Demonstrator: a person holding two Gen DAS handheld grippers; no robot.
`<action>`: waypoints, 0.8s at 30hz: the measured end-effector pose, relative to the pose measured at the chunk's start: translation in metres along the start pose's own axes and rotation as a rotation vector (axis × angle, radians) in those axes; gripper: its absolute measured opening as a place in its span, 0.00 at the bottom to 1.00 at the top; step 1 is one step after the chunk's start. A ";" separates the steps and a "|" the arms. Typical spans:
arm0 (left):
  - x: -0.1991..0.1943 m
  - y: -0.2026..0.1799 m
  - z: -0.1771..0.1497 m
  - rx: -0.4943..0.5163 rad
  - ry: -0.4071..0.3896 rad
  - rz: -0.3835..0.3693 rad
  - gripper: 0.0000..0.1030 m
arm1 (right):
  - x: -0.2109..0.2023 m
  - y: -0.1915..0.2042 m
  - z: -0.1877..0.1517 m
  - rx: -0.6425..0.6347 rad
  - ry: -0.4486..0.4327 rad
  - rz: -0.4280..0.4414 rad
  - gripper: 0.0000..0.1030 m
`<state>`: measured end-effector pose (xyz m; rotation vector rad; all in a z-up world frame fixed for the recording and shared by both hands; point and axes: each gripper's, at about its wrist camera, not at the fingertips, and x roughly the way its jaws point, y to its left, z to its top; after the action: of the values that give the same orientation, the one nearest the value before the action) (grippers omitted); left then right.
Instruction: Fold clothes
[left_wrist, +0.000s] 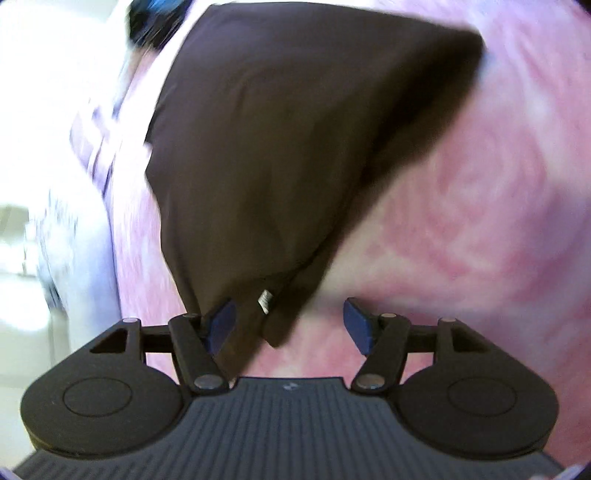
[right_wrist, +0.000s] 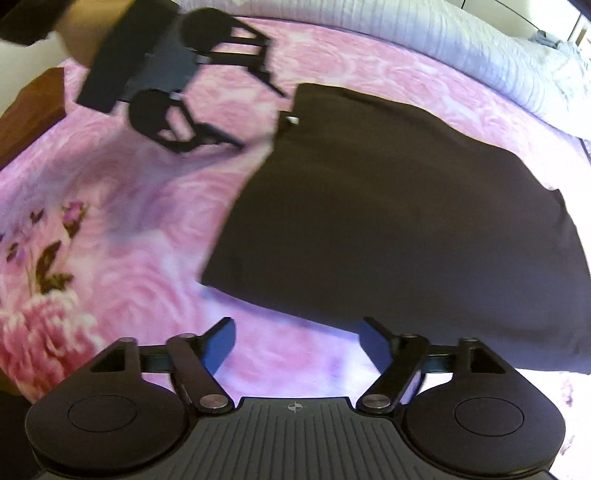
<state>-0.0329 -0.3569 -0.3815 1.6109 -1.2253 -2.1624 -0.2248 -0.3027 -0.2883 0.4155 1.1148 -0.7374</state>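
both grippers wide open at the edge of a dark folded garment

nearest the left wrist camera, the left gripper (left_wrist: 290, 325) stood wide open, holding nothing. a corner of the dark garment (left_wrist: 280, 147) hung down between its blue pads (left_wrist: 221, 325), with the left one touching or just behind the cloth edge and the right one apart from it. a small white tag (left_wrist: 264, 301) showed near that corner. from there the garment ran away toward 12 o'clock over the pink floral bedspread (left_wrist: 461, 240), ending in a blurred far corner at about 1 o'clock.

the right gripper (right_wrist: 299, 341) was likewise spread wide and empty, the garment (right_wrist: 406, 221) edge lying just beyond its right finger, at about 2 o'clock from the jaws.

judged from this, the step was taking hold of the near edge for another fold. doing it well would mean closing each gripper on every layer at a corner, and lifting both sides evenly so the stack did not skew.

only the right view showed the left gripper (right_wrist: 258, 107) from outside, at 11 o'clock beside the garment's far corner, plus the printed flowers (right_wrist: 48, 258) at 9 o'clock and a pale quilt (right_wrist: 461, 48) at 1 o'clock. only the left view showed the corner reaching between the left jaws. blur softened both views.
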 end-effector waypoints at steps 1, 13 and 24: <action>0.005 0.001 -0.003 0.034 -0.023 0.005 0.63 | 0.003 0.003 -0.001 0.008 -0.002 -0.006 0.77; 0.058 0.027 -0.015 0.187 -0.120 -0.047 0.17 | 0.035 0.068 0.012 -0.141 -0.060 -0.176 0.79; 0.050 0.052 -0.013 0.016 -0.126 -0.151 0.12 | 0.077 0.057 0.012 -0.317 -0.050 -0.348 0.73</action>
<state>-0.0582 -0.4256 -0.3816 1.6449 -1.1925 -2.3842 -0.1575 -0.2950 -0.3570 -0.0683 1.2477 -0.8510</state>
